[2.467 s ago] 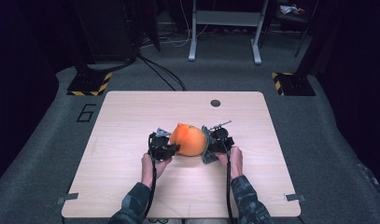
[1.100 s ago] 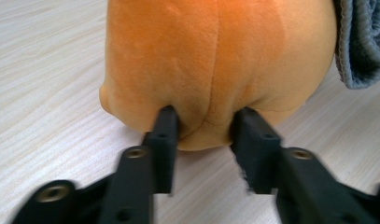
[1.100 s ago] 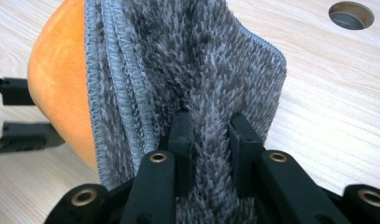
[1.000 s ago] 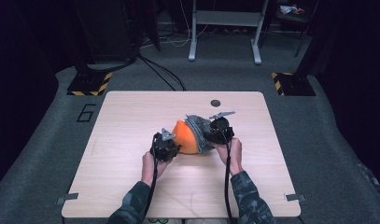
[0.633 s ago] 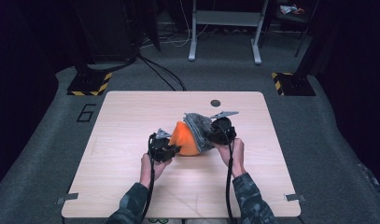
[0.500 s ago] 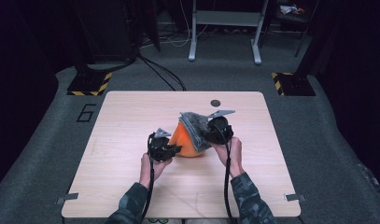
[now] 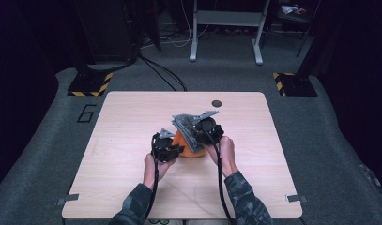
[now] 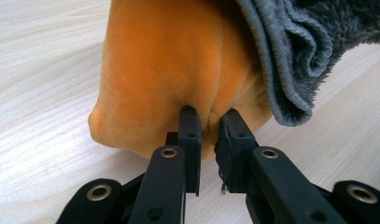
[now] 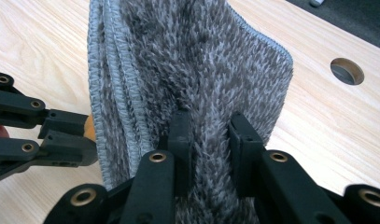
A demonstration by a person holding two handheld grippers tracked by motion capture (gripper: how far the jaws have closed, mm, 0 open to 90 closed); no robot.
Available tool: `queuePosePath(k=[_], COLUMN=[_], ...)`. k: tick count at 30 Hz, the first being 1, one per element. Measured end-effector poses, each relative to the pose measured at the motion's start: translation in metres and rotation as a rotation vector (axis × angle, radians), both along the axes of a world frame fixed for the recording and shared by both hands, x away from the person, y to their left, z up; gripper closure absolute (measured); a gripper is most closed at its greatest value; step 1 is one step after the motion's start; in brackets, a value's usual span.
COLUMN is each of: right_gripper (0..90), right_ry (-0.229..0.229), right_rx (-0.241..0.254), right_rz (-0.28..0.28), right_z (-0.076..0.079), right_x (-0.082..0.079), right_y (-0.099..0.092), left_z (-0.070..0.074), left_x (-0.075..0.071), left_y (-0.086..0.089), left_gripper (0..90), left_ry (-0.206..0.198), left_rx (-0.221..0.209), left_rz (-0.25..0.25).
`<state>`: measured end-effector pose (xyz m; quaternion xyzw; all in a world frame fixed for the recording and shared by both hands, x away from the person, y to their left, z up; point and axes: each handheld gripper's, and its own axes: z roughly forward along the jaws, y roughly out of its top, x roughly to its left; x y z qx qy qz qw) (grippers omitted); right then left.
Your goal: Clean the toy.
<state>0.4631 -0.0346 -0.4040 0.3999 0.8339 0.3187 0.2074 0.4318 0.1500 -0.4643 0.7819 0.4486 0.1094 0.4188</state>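
2 grippers are working 1 soft bundle near the middle of the wooden table [image 7: 132, 197]: an orange plush cushion [image 8: 164, 70] with a grey fleece cloth [image 9: 201, 60] over its far side. The left gripper [image 8: 208, 135] pinches a fold at the cushion's lower edge, its jaws nearly together on the orange fabric and pinning it against the tabletop. Its jaws have been closing over the last second, tightening that hold. The right gripper [image 9: 208, 140] is clamped on the shaggy grey cloth, pile bulging between the 2 pads.

Against the high view 2.5 s ago, when the cushion lay mostly uncovered between the hands, the right hand [image 7: 221, 147] has carried the cloth up and toward the left, so grey now stands bunched above the orange [image 7: 191, 147]. That suggests the cloth is being peeled off or pulled across the cushion while the left side anchors it. Whether the 2 fabrics are joined cannot be told.
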Motion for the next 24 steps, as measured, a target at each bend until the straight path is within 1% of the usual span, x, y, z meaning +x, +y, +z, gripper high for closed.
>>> queuePosePath(k=[1, 2, 3, 5, 6, 8, 9, 10, 12, 14, 15, 16, 17, 18, 19, 22, 23, 24], right_gripper=[74.1, 74.1, 74.1, 74.1, 74.1, 74.0, 74.0, 74.0, 74.0, 74.0, 73.9, 73.9, 73.9, 73.9, 73.9, 73.9, 73.9, 73.9], right_ry=[0.003, 0.005, 0.006, 0.013, 0.024, 0.026, 0.033, 0.043, 0.050, 0.071, 0.089, 0.089, 0.097, 0.105, 0.115, 0.148, 0.174, 0.174], right_rx=[-0.006, 0.003, -0.002, 0.007, 0.018, 0.016, 0.018, 0.021, 0.024, 0.027, 0.023, 0.023, 0.019, 0.003, 0.000, -0.003, -0.002, -0.002], right_rz=[0.004, -0.008, 0.000, -0.014, -0.023, -0.029, -0.035, -0.044, -0.051, -0.071, -0.078, -0.078, -0.086, -0.093, -0.100, -0.119, -0.133, -0.133], right_z=[0.000, -0.001, -0.001, -0.003, -0.005, -0.006, -0.009, -0.012, -0.014, -0.018, -0.023, -0.023, -0.026, -0.029, -0.033, -0.046, -0.054, -0.054], right_x=[0.000, 0.000, 0.001, 0.001, 0.002, 0.002, 0.003, 0.004, 0.004, 0.005, 0.007, 0.007, 0.008, 0.009, 0.010, 0.014, 0.016, 0.016], right_y=[-0.001, -0.001, -0.004, -0.007, -0.011, -0.013, -0.017, -0.022, -0.024, -0.030, -0.036, -0.036, -0.039, -0.042, -0.045, -0.053, -0.056, -0.056], left_z=[0.000, 0.000, 0.000, 0.000, -0.001, -0.001, -0.002, -0.002, -0.002, -0.002, -0.003, -0.003, -0.003, -0.003, -0.004, -0.004, -0.004, -0.005], left_x=[0.001, 0.001, 0.001, 0.001, 0.001, 0.002, 0.002, 0.002, 0.002, 0.002, 0.002, 0.002, 0.002, 0.002, 0.003, 0.003, 0.003, 0.002], left_y=[0.001, 0.001, 0.001, 0.001, 0.001, 0.002, 0.001, 0.002, 0.002, 0.002, 0.002, 0.002, 0.002, 0.002, 0.003, 0.003, 0.003, 0.003], left_gripper=[80.5, 80.6, 80.6, 80.5, 80.5, 80.5, 80.5, 80.4, 80.5, 80.4, 80.4, 80.4, 80.4, 80.4, 80.4, 80.4, 80.4, 80.4], left_ry=[-0.001, -0.001, -0.002, 0.006, 0.007, 0.006, 0.006, 0.009, 0.010, 0.010, 0.009, 0.008, 0.008, 0.012, 0.014, 0.008, 0.009, 0.009], left_rx=[0.005, 0.005, 0.007, 0.002, 0.001, -0.005, -0.011, -0.007, -0.011, -0.009, -0.015, -0.015, -0.015, -0.019, -0.014, -0.011, -0.010, -0.011], left_rz=[-0.006, -0.005, -0.005, -0.003, -0.001, 0.005, 0.009, 0.011, 0.011, 0.009, 0.012, 0.013, 0.015, 0.020, 0.015, 0.009, 0.009, 0.009])
